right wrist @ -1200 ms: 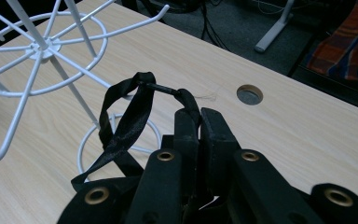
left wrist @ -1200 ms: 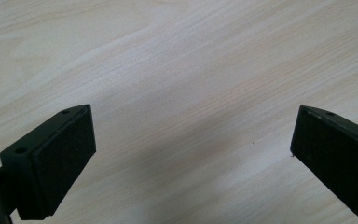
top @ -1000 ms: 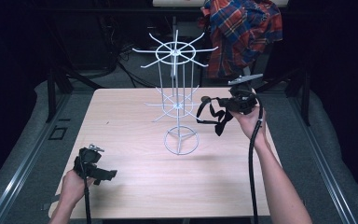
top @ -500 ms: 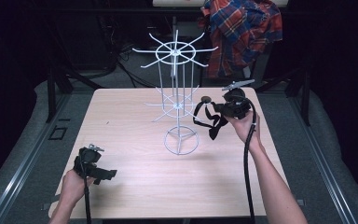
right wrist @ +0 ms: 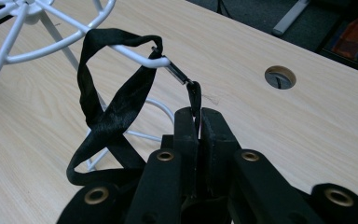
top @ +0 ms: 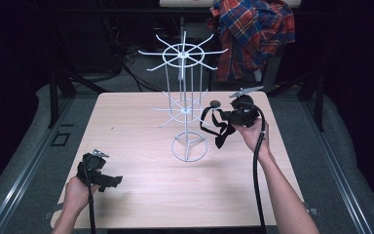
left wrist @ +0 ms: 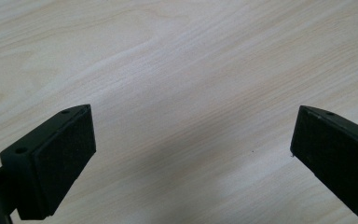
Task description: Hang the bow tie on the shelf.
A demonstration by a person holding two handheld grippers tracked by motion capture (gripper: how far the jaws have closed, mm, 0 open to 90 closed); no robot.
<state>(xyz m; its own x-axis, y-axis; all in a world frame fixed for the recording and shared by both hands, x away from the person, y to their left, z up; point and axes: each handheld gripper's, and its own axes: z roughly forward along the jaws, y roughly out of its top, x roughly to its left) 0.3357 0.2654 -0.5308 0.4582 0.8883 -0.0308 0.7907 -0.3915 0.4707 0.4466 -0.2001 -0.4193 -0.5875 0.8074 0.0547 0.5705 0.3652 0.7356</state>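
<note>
My left gripper: low over the near left of the table; jaws spread wide with only bare wood between them; nothing held
My right gripper: raised beside the rack on its right; jaws clamped tight on the black strap
Strap: pinched at one end; its loop is draped over a white prong of the wire rack; the rest hangs in a twisted fold
Rack: upright mid-table on a ring base
Beyond: plaid shirt hanging past the far edge
</note>
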